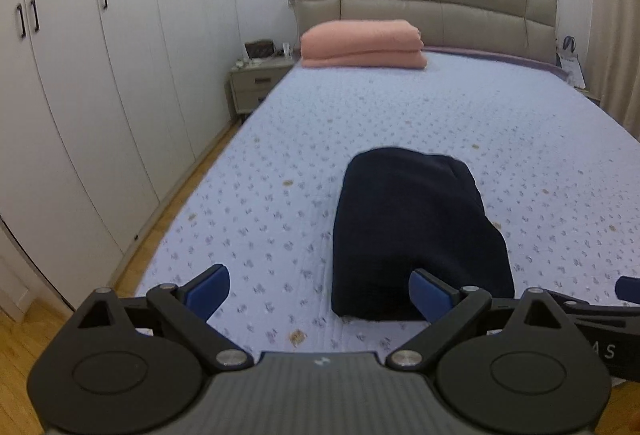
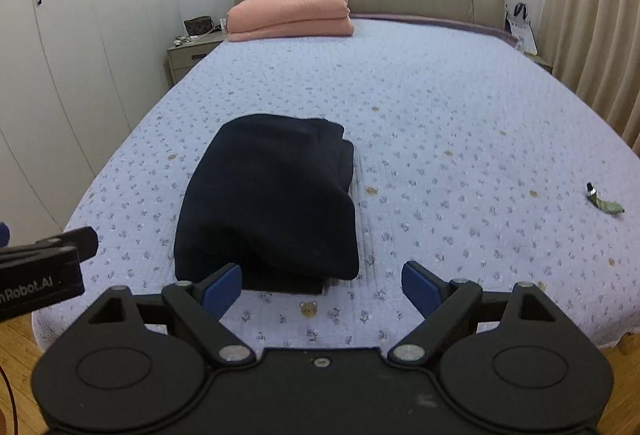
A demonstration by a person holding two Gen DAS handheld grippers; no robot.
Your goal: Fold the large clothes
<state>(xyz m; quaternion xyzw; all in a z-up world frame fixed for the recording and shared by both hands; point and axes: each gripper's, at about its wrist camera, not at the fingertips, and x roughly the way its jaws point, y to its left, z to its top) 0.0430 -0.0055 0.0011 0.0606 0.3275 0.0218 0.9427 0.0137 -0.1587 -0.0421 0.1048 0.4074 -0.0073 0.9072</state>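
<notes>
A dark navy garment (image 1: 416,227) (image 2: 272,199) lies folded into a thick rectangle near the foot of the bed (image 1: 280,163) (image 2: 460,139). My left gripper (image 1: 320,293) hovers open just short of the bed's foot edge, to the left of the bundle, with its right blue pad in front of the bundle's near edge. My right gripper (image 2: 322,289) is open too, nothing between its blue pads, just before the bundle's near right corner. Each gripper shows at the side of the other's view.
A folded pink blanket (image 1: 362,45) (image 2: 290,15) sits at the head by the beige headboard (image 1: 440,3). White wardrobes (image 1: 100,75) and a nightstand (image 1: 256,87) line the left side. A small green scrap (image 2: 604,201) lies at the bed's right. Curtains (image 2: 592,15) hang on the right.
</notes>
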